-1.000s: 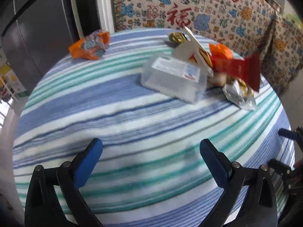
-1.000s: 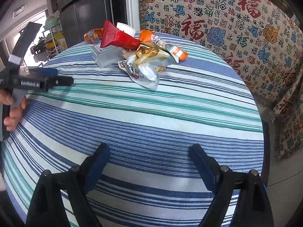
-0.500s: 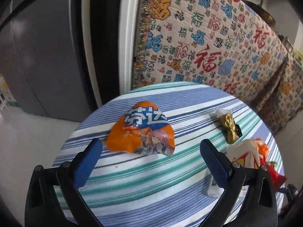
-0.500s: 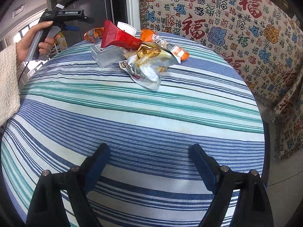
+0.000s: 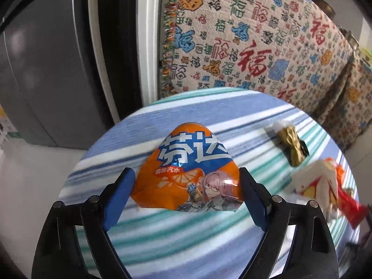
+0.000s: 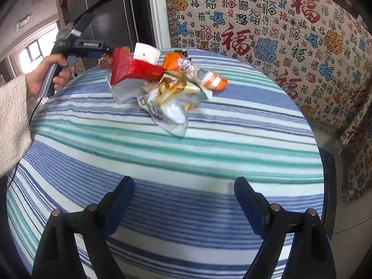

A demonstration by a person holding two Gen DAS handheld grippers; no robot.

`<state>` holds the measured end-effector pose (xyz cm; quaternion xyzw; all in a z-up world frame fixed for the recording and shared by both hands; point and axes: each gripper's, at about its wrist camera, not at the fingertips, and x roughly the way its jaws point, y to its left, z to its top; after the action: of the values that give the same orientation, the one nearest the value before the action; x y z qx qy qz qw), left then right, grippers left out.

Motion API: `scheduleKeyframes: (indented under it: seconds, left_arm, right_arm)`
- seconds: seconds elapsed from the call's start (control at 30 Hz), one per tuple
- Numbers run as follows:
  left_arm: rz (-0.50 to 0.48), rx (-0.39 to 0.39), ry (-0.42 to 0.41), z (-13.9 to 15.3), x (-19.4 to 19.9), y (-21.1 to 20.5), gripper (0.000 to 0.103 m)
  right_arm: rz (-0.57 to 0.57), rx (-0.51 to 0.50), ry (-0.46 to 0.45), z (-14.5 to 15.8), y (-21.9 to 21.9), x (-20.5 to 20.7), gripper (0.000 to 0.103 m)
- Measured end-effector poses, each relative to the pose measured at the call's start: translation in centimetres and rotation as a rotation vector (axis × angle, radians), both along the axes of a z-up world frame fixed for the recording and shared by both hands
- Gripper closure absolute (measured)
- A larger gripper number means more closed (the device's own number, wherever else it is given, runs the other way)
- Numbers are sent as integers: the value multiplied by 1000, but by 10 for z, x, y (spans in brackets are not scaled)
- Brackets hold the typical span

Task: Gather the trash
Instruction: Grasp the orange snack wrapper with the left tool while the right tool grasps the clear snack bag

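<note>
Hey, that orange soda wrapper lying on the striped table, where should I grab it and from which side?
Grip the orange wrapper across its wide crumpled lower half, coming down from above and in front. It lies flattish and tapers toward the far end. The left gripper already straddles that part, its jaws closing, pads not clearly pressing yet.

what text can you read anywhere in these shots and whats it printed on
"芬达": big white characters on the crumpled orange soda label lying between the left gripper's closing jaws.
"橙味汽水": small line below that, only roughly legible.
"福": repeated in red, blue, green and orange across the woven patterned throw behind the table.
White lettering on the left gripper's black body in the right wrist view: too blurred.
Print on the silver foil snack bag and the white paper cup: too small.
</note>
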<state>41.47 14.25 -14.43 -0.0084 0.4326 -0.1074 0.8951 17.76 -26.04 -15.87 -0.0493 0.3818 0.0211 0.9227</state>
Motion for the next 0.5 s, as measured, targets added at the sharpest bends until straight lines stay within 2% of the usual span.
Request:
scheduleKeyframes:
  seconds: [0.13,0.23,0.3,0.4,0.43,0.47,0.5]
  left_arm:
    - [-30,27,-12,6,-45,4,15]
    - [-41,39,-10,9,-81,9,15]
    - [-41,30,-6,11,-109,9,15]
    - [-57,14,-4,14,-145,2,15]
    - [-63,8,-4,15,-159,-4,15]
    - [-70,5,-4,16,-170,-10,15]
    - [-72,-2,-10,17,-182,-16,15]
  right_arm:
    - [41,69,-28,13,-11,26,13]
    - [74,158,19,9,-8,54,13]
    - [60,208,45,4,-3,73,13]
    - [34,236,36,2,6,94,14]
    - [21,206,45,1,9,99,28]
    - [-1,188,33,2,11,99,57]
    - [4,204,16,1,12,100,59]
